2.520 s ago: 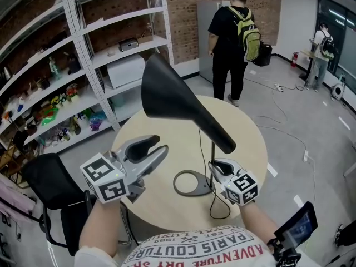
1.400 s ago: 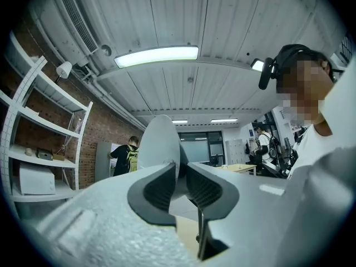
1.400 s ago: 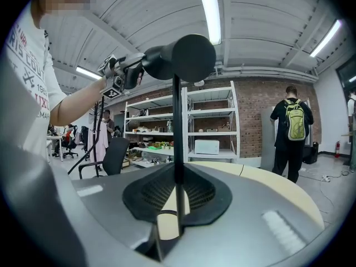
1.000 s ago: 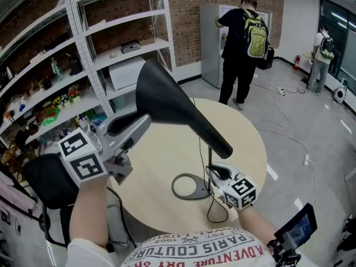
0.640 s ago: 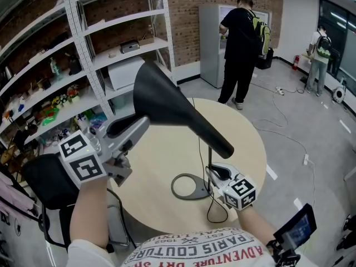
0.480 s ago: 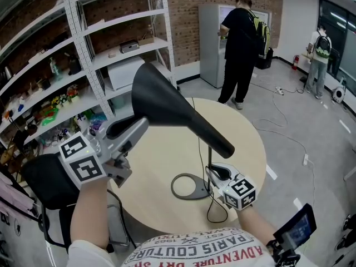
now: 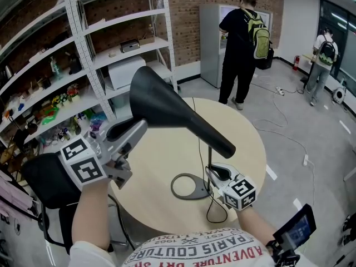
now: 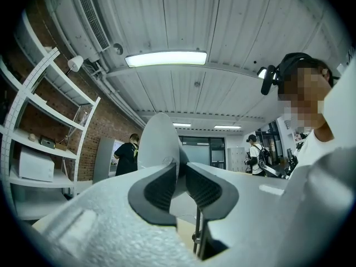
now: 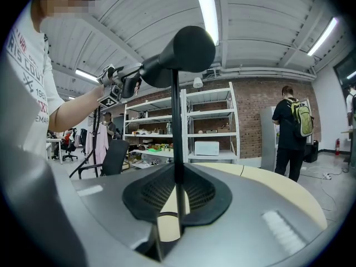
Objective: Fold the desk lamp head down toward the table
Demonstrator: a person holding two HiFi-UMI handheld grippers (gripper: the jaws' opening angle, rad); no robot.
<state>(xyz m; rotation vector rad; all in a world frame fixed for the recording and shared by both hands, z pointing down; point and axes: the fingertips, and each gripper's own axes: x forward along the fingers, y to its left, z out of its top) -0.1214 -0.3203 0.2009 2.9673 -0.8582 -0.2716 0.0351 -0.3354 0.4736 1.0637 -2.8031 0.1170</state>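
Note:
A black desk lamp stands on the round table (image 7: 161,160). Its cone-shaped head (image 7: 172,111) tilts up to the left, on a thin pole (image 7: 212,159) over a ring base (image 7: 188,184). My left gripper (image 7: 137,129) is shut on the rim of the head's wide end. In the left gripper view the pale inside of the lamp head (image 8: 158,143) sits pinched between the pads of the left gripper (image 8: 181,178). My right gripper (image 7: 214,170) is shut on the pole low down. The right gripper view shows the pole (image 9: 177,121) clamped in the right gripper (image 9: 175,192), under the lamp head (image 9: 186,52).
The lamp's black cable (image 7: 213,207) runs off the table's near edge. White shelving (image 7: 100,54) stands at the back left, and a black chair (image 7: 44,179) sits by the table's left side. A person with a green backpack (image 7: 245,43) stands at a cabinet beyond the table.
My left gripper rose from beside the table to the lamp head's rim and shut on it. Over the last second the head's wide end shifted slightly left. The right gripper stayed still.

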